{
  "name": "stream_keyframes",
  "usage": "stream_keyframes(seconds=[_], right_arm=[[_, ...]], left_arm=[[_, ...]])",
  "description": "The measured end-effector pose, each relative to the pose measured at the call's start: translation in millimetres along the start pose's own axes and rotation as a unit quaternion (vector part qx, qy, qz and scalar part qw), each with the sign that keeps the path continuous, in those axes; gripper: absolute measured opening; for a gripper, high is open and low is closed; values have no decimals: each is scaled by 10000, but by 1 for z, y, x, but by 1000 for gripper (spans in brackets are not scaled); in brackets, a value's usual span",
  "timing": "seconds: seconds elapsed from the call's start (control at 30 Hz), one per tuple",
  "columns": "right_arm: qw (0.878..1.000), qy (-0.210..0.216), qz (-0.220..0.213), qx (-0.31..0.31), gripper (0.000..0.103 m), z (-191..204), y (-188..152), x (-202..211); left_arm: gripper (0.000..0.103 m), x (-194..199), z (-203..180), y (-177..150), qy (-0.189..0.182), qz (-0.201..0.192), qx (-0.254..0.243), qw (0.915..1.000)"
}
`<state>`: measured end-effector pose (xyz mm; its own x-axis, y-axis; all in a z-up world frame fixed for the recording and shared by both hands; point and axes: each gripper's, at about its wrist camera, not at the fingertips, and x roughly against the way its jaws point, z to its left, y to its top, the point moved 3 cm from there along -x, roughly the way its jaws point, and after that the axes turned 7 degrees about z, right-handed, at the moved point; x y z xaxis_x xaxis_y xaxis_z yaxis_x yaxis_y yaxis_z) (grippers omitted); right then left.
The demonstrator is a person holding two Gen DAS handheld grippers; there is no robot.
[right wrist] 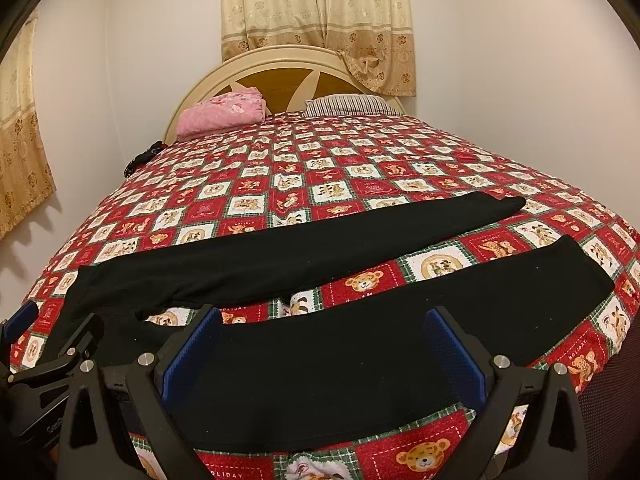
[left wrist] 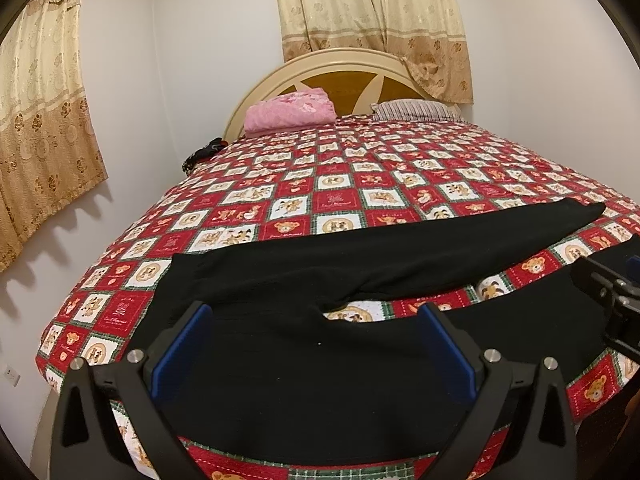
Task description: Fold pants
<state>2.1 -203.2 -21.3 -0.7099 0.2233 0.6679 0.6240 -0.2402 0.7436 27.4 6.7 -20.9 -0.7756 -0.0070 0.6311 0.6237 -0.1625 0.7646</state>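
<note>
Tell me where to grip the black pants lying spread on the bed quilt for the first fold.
Probably take the near leg of the black pants at its front edge, coming from the foot of the bed. It lies flat, nearest both open grippers: right gripper toward the cuff, left gripper by the crotch.

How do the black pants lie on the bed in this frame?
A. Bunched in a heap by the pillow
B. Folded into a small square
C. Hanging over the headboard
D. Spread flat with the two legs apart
D: the pants lie flat on the bedspread, with patterned fabric showing in the gap between the two legs; both grippers hover over them with jaws open.
</note>
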Motion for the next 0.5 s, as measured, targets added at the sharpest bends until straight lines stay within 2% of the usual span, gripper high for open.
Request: stream_keyframes(seconds=[0.5], right_arm=[[10000,-15,19,25,102,6,-4,0]], left_arm=[[103,-7,2,-1,165,98,-31,9998]])
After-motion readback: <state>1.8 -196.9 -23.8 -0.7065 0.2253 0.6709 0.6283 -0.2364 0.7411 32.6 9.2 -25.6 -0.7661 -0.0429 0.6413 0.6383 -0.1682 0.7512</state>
